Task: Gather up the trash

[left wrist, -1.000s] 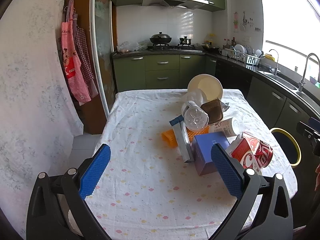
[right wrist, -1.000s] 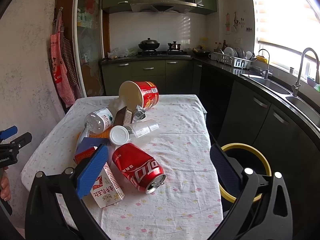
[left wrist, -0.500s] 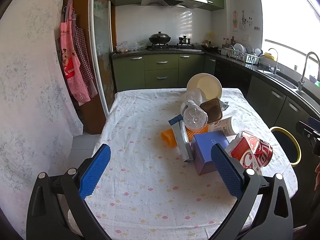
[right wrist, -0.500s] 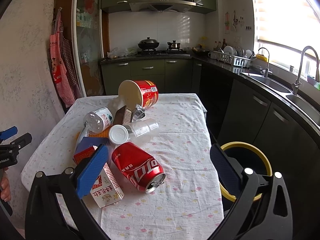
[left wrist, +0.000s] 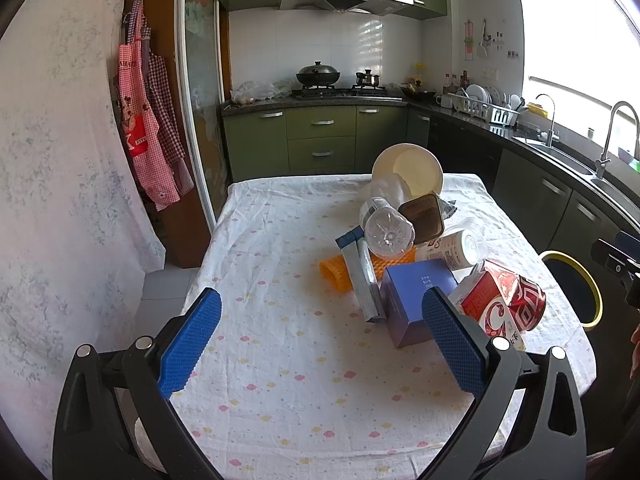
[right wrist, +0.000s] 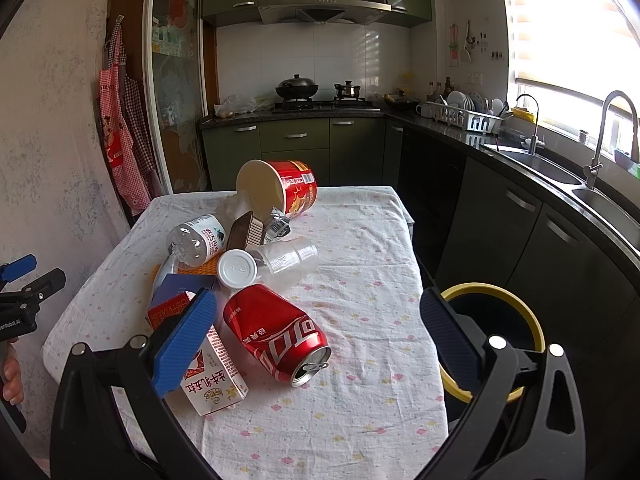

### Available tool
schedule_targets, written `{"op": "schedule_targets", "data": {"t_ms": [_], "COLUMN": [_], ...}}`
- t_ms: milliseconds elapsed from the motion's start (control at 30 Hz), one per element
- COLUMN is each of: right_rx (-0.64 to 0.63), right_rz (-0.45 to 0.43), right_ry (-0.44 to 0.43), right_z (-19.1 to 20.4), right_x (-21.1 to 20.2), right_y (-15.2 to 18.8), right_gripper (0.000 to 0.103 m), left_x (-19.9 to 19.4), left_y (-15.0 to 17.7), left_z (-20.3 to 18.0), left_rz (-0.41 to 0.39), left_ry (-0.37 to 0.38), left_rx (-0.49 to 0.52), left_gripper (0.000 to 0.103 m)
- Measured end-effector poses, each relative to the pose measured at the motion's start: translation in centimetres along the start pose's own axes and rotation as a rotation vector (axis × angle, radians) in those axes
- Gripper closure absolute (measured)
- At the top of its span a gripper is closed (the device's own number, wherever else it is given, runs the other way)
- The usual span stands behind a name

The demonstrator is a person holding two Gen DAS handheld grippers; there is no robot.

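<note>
A heap of trash lies on the cloth-covered table [left wrist: 280, 320]. In the right wrist view a red soda can [right wrist: 276, 330] lies on its side between my open right gripper's [right wrist: 316, 340] fingers, with a milk carton [right wrist: 214, 372] by the left finger. Behind them lie a blue box [right wrist: 180, 288], a white-lidded clear cup [right wrist: 264, 266], a clear bottle [right wrist: 198, 238], a brown tray [right wrist: 244, 230] and a red noodle tub [right wrist: 280, 192]. My left gripper [left wrist: 320, 340] hangs open over bare cloth, the blue box [left wrist: 416, 296] just beyond its right finger. A yellow-rimmed bin [right wrist: 492, 332] stands beside the table.
Dark kitchen cabinets and a sink counter [right wrist: 560, 184] run along the right. An apron [left wrist: 140, 136] hangs on the left wall by a glass door. The table's left half [left wrist: 260, 240] carries only cloth. A hand [right wrist: 12, 376] holds the other gripper's handle at the left edge.
Both grippers have barely shifted; the views sit almost the same, and the trash has not moved.
</note>
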State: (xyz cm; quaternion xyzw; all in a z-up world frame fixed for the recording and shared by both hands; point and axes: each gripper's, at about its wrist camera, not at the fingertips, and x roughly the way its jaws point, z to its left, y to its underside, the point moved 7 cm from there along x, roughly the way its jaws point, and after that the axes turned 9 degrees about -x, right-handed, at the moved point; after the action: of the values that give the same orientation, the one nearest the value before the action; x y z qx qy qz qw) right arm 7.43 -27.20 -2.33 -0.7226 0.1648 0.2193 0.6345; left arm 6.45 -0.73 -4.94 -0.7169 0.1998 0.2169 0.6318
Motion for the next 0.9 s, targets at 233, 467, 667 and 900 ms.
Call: {"op": "schedule_targets", "data": {"t_ms": [233, 467, 667, 900], "right_rx": [0.001, 0.001, 0.002, 0.001], "right_rz": [0.0, 0.001, 0.001, 0.002], "right_ry": [0.0, -0.001, -0.001, -0.002], "right_z": [-0.02, -0.03, -0.06, -0.05], "right_x": [0.01, 0.03, 0.07, 0.08], "right_y": [0.05, 0.04, 0.09, 0.03], "right_gripper": [0.006, 0.006, 0.006, 0.006], "left_x": [0.05, 0.22, 0.28, 0.34], "left_y": [0.05, 0.13, 0.18, 0.23], "left_z": [-0.04, -0.14, -0.2, -0.19], "left_rz": [-0.001, 0.003, 0.002, 0.002], "left_ry": [-0.001, 0.003, 0.001, 0.0], "left_rx": [0.002, 0.003, 0.005, 0.008], "left_gripper": [0.004, 0.004, 0.004, 0.004]}}
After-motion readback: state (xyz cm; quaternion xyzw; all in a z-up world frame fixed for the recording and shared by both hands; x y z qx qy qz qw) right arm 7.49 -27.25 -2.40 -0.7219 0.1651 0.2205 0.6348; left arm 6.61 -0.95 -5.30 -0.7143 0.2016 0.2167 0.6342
